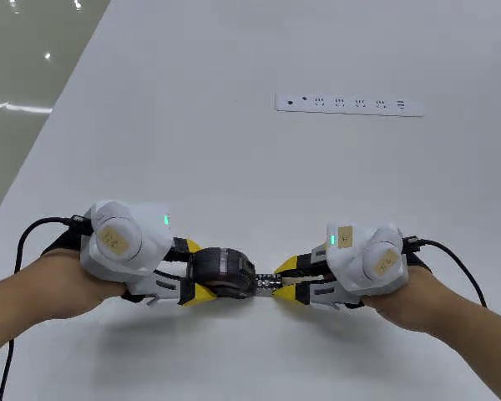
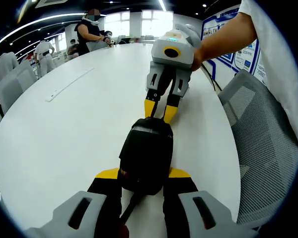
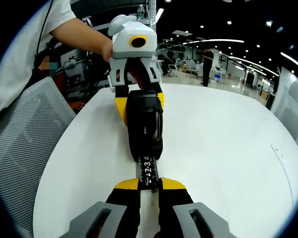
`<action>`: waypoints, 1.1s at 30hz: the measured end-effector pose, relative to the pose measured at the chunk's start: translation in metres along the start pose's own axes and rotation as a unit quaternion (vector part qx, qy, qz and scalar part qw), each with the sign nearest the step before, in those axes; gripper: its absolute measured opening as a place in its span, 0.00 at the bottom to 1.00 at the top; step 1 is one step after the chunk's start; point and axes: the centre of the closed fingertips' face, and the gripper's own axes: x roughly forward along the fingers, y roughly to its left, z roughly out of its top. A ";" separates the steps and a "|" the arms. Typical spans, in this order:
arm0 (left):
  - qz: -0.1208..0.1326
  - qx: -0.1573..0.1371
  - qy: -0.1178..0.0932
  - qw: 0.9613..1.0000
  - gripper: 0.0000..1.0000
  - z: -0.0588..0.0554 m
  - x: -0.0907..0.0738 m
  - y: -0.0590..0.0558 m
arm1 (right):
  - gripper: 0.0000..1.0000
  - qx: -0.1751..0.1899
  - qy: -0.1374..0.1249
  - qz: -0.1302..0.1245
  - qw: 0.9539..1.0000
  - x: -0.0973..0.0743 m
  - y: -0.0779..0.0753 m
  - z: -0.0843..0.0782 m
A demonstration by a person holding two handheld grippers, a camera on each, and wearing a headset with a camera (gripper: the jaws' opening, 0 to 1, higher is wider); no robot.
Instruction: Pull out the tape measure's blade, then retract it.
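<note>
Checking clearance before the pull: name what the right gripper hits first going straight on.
The right gripper would likely meet the tape measure's case first, just beyond the blade it pinches; the left gripper sits behind it.

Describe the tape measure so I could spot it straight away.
Look at the near side of the white table, between the two grippers. The tape measure is the chunky black case clamped in the left gripper, with a short numbered blade pinched by the right gripper. Unlike the flat white socket strip farther back, it is dark and bulky.
</note>
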 end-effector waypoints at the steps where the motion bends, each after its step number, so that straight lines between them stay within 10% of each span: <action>1: 0.000 0.001 0.000 1.000 0.26 0.000 0.000 0.000 | 0.09 0.000 0.002 -0.001 1.000 -0.001 0.000 -0.001; 33: -0.004 0.007 0.005 1.000 0.26 -0.001 0.000 0.000 | 0.09 0.010 0.045 -0.034 0.998 -0.054 -0.003 -0.045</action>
